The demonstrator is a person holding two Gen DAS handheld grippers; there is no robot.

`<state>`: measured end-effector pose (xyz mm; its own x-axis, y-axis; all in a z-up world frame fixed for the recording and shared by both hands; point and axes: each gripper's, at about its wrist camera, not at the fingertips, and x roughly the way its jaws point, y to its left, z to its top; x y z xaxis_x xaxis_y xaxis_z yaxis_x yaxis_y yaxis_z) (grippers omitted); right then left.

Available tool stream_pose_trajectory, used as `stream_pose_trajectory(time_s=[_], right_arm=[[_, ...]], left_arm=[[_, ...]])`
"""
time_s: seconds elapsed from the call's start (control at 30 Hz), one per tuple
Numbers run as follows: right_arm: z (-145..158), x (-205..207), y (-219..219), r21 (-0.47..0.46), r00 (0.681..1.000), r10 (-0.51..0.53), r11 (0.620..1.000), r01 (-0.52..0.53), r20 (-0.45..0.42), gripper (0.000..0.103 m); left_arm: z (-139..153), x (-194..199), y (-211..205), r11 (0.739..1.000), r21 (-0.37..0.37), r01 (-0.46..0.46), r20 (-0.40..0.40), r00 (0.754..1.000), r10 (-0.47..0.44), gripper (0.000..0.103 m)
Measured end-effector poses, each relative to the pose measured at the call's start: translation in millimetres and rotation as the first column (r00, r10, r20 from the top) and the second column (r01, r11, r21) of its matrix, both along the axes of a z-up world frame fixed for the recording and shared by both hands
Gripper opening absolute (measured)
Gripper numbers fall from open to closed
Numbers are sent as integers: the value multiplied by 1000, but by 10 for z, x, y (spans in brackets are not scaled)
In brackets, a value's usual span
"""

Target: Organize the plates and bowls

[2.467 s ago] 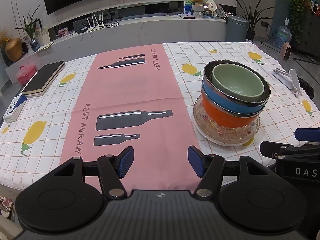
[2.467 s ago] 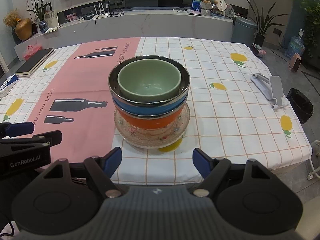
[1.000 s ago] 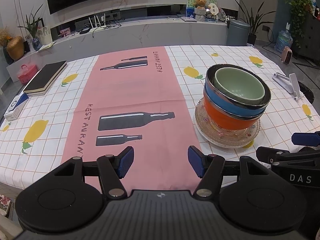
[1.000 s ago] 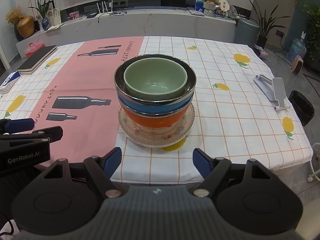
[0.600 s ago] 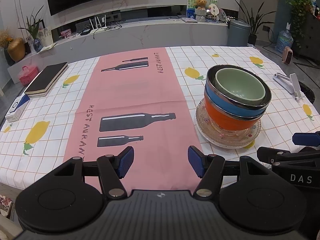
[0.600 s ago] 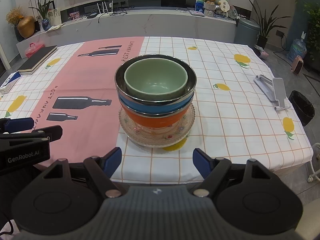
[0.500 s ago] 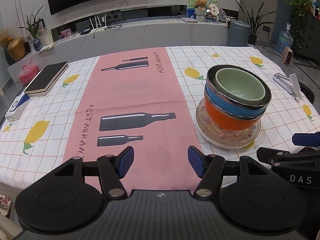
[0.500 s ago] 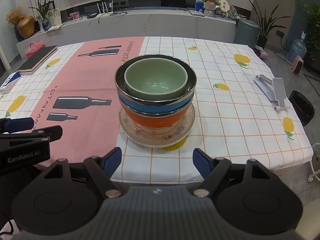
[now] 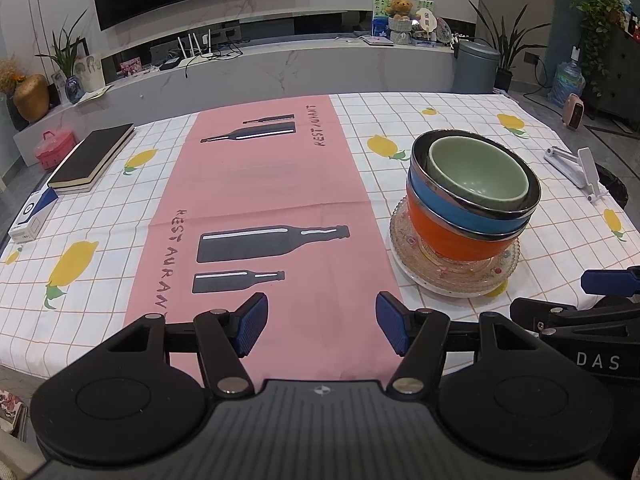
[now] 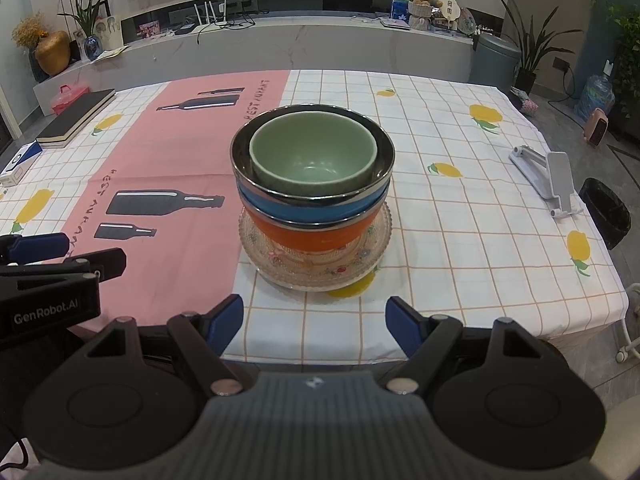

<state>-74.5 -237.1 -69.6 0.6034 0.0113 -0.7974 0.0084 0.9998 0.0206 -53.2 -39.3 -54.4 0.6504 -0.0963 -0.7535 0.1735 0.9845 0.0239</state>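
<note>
The table [image 9: 120, 184] fills most of the room from where I stand, covered in a checked cloth with lemons and a pink runner [image 9: 264, 200] printed with dark bottles down its left half. Along the far left edge lie a dark book [image 9: 92, 158] and a small blue-and-white box [image 9: 32, 216]; a white folding stand [image 10: 548, 176] sits off at the right edge.

The crockery is all in one stack just right of the runner: a patterned glass plate [image 10: 276, 264] at the bottom, an orange bowl [image 10: 312, 236] on it, a blue bowl [image 10: 312, 210] with a steel rim nested in that, and a small green bowl [image 10: 312, 152] sitting inside on top (slightly off-centre, toward the left of the steel rim).

Both tools hang short of the near table edge, tilted down. The left gripper [image 9: 320, 322] stands with its jaws wide apart over the runner, nothing between them; the right gripper [image 10: 314, 324] is likewise spread and empty, facing the stack squarely.

To my eye the stacking looks done, or nearly. If anything is left, it would be nudging the green bowl to centre, which calls for a light, careful touch so the stack doesn't slide on the glass.
</note>
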Motion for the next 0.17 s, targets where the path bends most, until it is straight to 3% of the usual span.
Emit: stream_pose_trajectory(time_s=[0.17], right_arm=[[-24, -2, 6, 2, 1000, 3, 1000, -3, -3, 77]], left_arm=[[3, 2, 1, 1000, 0, -1, 0, 1000, 1, 73]])
